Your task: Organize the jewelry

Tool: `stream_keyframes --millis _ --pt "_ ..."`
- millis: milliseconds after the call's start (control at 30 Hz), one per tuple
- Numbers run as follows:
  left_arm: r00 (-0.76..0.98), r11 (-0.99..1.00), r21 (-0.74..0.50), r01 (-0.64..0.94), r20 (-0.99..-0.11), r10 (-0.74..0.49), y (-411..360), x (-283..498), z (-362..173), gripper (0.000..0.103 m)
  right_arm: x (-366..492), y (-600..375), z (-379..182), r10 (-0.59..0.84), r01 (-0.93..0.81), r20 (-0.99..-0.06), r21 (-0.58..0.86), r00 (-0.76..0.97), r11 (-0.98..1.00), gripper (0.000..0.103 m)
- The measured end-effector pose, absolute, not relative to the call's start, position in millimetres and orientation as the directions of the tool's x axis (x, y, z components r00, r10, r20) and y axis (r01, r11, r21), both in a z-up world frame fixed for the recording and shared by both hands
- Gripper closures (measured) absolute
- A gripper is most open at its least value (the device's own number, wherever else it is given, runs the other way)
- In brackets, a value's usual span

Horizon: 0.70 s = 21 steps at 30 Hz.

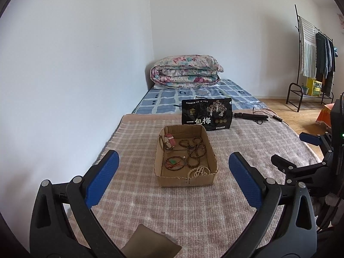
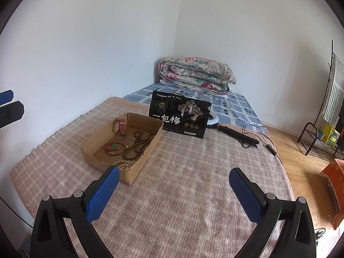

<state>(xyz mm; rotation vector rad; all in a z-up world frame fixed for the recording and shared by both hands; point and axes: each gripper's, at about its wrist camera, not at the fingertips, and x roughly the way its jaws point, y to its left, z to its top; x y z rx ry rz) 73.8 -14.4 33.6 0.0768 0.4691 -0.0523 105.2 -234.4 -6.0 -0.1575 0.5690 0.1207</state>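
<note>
A shallow cardboard box [image 1: 187,181] sits on the pink plaid blanket, also in the right wrist view [image 2: 137,167]. Inside lie a red-strapped watch [image 1: 169,141], dark brown bead strings [image 1: 194,150], a thin dark bangle with red cord and a green piece [image 1: 173,163], and a pale bead bracelet [image 1: 198,171]. My left gripper [image 1: 174,176] is open and empty, in front of the box. My right gripper [image 2: 174,191] is open and empty, to the right of the box and nearer than it.
A black snack bag [image 1: 206,114] stands behind the box. A black hair straightener with cord [image 1: 251,116] lies to its right. A folded floral quilt [image 1: 186,71] lies at the bed's far end. A clothes rack [image 1: 314,64] stands on the wooden floor.
</note>
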Motion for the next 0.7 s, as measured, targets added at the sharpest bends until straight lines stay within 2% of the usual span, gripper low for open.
stream_keyframes --millis 367,700 --pt "0.887 0.996 0.059 0.066 -0.461 -0.031 -14.3 73.9 26.4 0.000 108.1 -257.8 -10.7 0.087 -0.107 -0.555 -0.005 0.828 0.994 0.000" --pt "0.885 0.996 0.058 0.070 -0.464 -0.035 -15.0 73.4 25.4 0.000 108.4 -259.0 -11.7 0.095 -0.112 -0.561 0.005 0.823 0.994 0.000"
